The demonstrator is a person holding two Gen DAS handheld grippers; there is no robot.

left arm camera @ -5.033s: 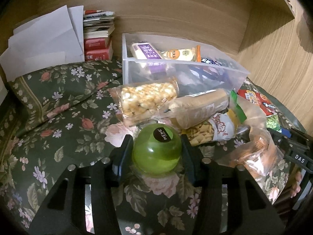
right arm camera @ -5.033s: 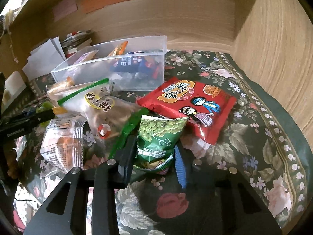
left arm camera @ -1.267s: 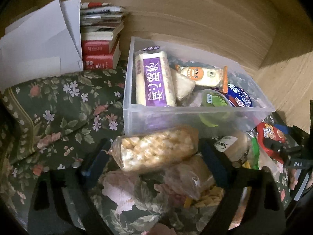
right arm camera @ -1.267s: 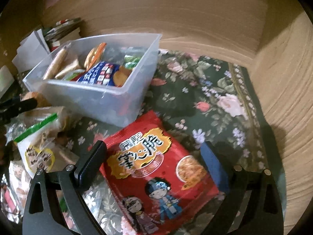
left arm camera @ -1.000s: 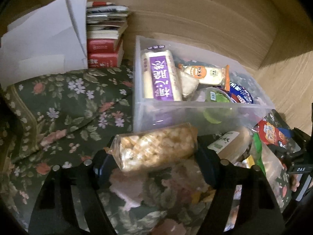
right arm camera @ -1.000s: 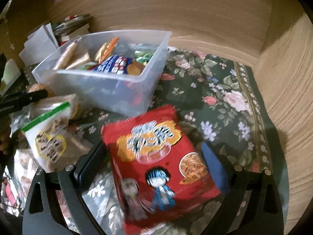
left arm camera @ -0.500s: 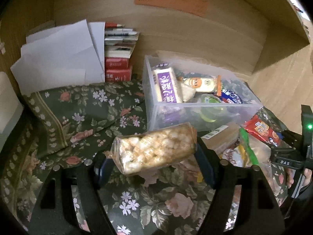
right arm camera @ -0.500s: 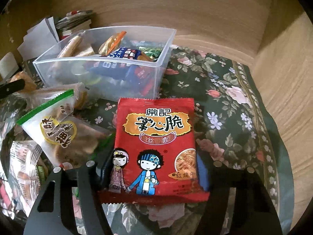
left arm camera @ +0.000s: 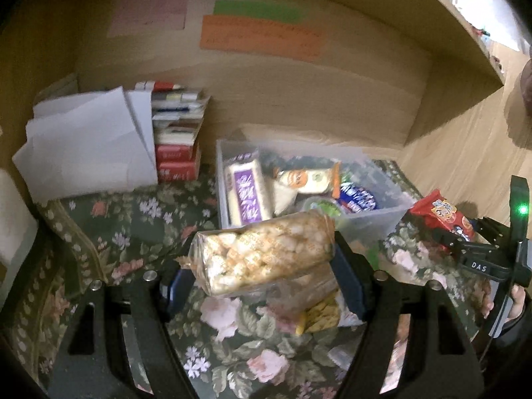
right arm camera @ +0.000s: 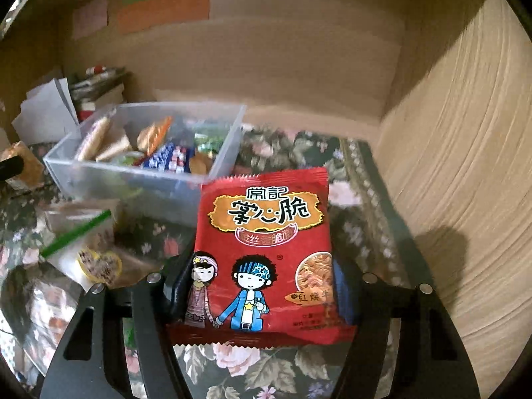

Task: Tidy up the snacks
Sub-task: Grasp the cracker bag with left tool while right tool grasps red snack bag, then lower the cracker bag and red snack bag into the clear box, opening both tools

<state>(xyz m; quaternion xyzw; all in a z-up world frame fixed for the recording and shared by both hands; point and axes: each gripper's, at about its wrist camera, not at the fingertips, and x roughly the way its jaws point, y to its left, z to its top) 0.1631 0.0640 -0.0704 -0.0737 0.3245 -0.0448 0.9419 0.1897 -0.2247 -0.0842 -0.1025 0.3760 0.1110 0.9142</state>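
Left gripper clamps a clear bag of puffed corn snack across its length, bag end to end between the two fingers, tilted with the right end higher, held up off the floral cloth. Bag sits in front of and just below the near wall of the clear plastic bin. Bin holds a purple-label cracker pack, an orange-trim wafer pack, a blue packet and a green-lidded cup. Under the corn bag, loose clear snack bags lie on the cloth.

Right gripper grips a red noodle snack packet by its lower half, fingers on its left and right edges, packet upright and facing the camera, raised above the cloth. It hangs just right of the bin's near right corner, in front of it, not over the opening. A green-strip zip bag lies on the cloth to the left, near the bin.

Stacked books and white papers stand left of the bin against the wooden back wall
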